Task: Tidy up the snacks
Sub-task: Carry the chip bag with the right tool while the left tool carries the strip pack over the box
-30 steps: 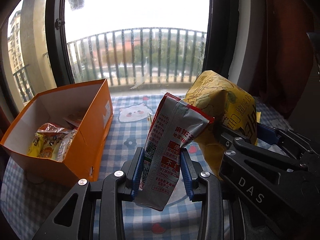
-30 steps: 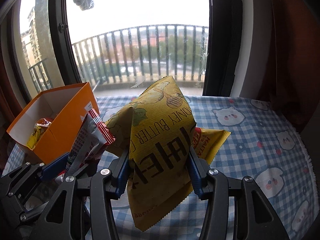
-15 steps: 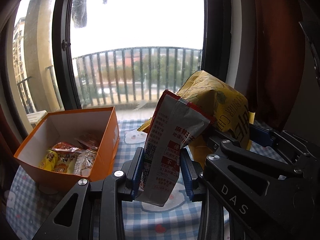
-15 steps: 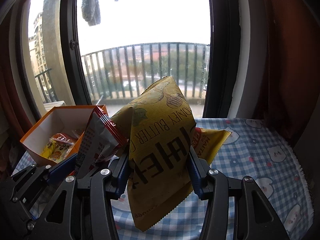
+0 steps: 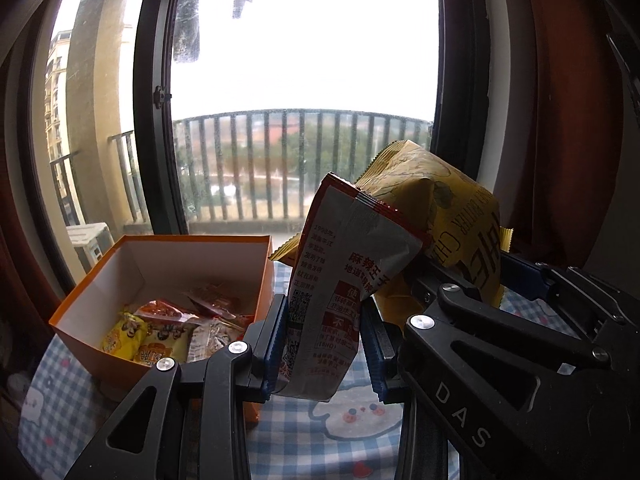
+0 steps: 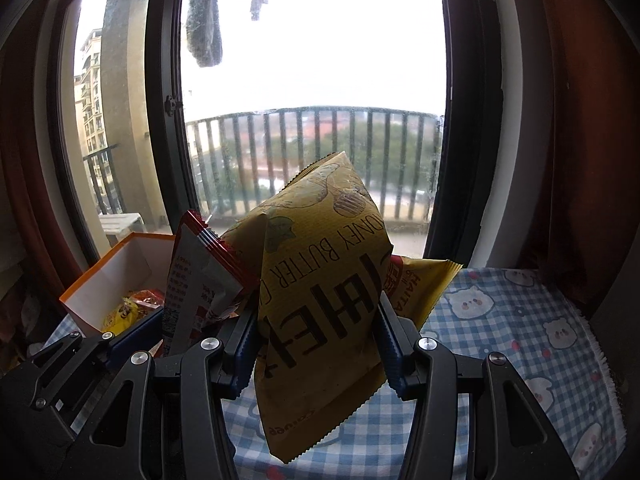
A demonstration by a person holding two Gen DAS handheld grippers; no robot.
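While both packets hang clear of the checked worktop [image 6: 520,320], the whole matter turns on the orange box [image 5: 100,284], which sits toward the window with its mouth open upward and a few small snacks already lying in its bottom. The left claw [image 5: 324,344] is clamped narrow on a grey-and-red sachet [image 5: 340,280], held upright with its long axis standing up out of the jaws. That sachet hangs just beside the box's near right corner, not yet over the opening. The right claw [image 6: 316,344] grips a yellow honey-butter bag [image 6: 324,292], wider and also upright, and it rides further from the box, with the sachet between it and the box. A second yellow packet [image 6: 420,292] lies behind it on the cloth. I'd judge the left hand nearer, so its sachet likely goes in first.
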